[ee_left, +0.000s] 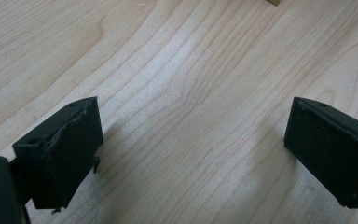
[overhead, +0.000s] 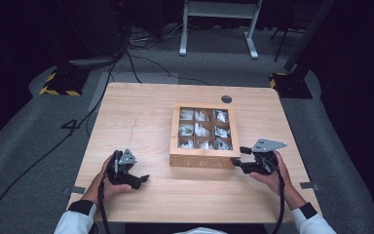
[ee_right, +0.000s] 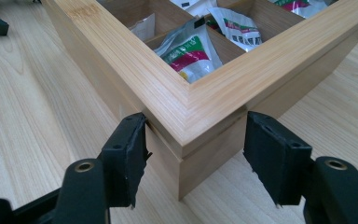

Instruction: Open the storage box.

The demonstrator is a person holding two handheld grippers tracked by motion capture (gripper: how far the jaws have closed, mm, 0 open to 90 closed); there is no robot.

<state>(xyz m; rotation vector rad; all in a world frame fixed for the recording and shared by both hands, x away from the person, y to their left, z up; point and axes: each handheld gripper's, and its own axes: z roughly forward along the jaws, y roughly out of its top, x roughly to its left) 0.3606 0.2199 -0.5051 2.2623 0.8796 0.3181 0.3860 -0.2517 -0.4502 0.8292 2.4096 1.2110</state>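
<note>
Right claw (ee_right: pixel 193 154) straddled near corner of wooden tea box (ee_right: pixel 200 100), jaws wide, pads beside both walls, box mid-surface (overhead: pixel 141 122), left claw (ee_left: pixel 193 149) gaped empty over bare wood.

The wooden tea box (overhead: pixel 202 160) has the word "TEA" on its front wall, in pale letters, seen in the high view. Inside the box lie tea packets (ee_right: pixel 189 51) with green and red bands and small dark print. That print is too small and blurry to read. No other words or numbers can be read.
</note>
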